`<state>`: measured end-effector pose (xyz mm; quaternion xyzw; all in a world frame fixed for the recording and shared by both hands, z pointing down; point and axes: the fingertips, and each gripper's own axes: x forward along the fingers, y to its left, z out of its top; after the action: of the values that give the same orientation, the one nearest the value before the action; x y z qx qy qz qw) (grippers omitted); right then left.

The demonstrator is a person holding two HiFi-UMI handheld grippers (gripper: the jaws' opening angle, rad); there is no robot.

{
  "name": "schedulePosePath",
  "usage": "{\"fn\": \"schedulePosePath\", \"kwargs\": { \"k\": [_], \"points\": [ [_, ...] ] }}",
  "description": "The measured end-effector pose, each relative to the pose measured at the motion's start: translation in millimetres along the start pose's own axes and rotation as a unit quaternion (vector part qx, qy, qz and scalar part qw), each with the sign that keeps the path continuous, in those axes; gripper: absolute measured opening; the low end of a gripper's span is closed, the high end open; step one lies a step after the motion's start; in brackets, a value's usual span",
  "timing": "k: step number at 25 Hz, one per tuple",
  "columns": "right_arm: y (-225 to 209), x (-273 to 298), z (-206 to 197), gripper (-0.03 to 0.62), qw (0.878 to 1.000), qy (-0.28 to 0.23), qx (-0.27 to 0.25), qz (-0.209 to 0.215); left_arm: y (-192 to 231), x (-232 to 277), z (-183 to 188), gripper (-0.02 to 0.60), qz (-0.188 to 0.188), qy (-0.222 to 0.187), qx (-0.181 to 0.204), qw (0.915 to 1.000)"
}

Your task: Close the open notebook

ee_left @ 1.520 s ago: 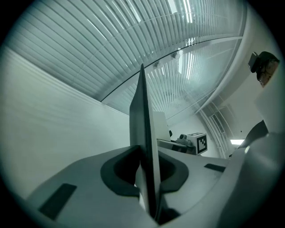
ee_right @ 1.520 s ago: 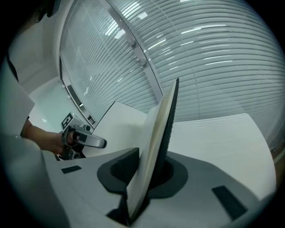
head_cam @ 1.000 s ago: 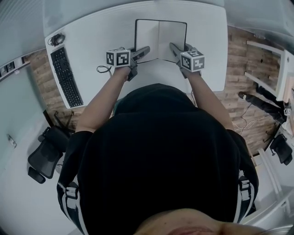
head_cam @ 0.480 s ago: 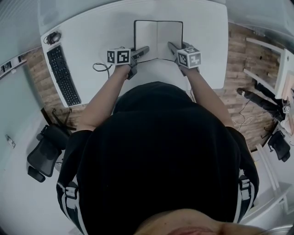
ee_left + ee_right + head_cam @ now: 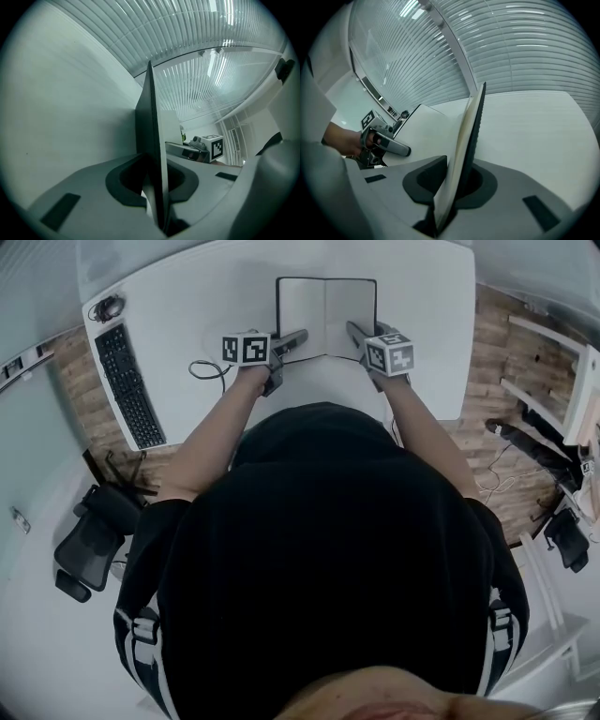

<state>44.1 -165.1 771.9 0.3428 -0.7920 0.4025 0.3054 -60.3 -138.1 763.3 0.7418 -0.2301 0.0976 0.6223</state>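
Observation:
An open black-covered notebook (image 5: 326, 306) with blank white pages lies spread on the white desk (image 5: 187, 296). My left gripper (image 5: 302, 336) is shut on the near edge of its left half, which shows edge-on as a thin dark cover (image 5: 151, 140) between the pads of the left gripper (image 5: 157, 180). My right gripper (image 5: 352, 329) is shut on the near edge of the right half, where a stack of pages with its black cover (image 5: 471, 136) stands between the pads of the right gripper (image 5: 454, 185). Each gripper view also catches the other gripper across the pages.
A black keyboard (image 5: 122, 381) lies at the desk's left, with a looped cable (image 5: 202, 367) beside the left hand and a small dark device (image 5: 103, 307) at the far left corner. An office chair (image 5: 89, 540) stands on the floor to the left. Window blinds (image 5: 511, 56) run behind the desk.
Both grippers have sunk a little toward the desk while keeping their hold on the notebook's two halves. The notebook stays open.

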Motion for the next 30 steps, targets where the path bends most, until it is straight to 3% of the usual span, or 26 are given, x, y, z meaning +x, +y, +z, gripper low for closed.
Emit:
{"fn": "schedulePosePath", "kwargs": {
  "k": [17,30],
  "points": [
    [-2,2,-2,0.086,1.000,-0.001,0.000,0.004,11,-7,-1,0.055,0.021,0.001,-0.002,0.9998],
    [-15,5,-15,0.114,0.999,-0.004,0.051,0.011,12,-12,1,0.054,0.019,-0.004,-0.010,0.9998]
  ]
}}
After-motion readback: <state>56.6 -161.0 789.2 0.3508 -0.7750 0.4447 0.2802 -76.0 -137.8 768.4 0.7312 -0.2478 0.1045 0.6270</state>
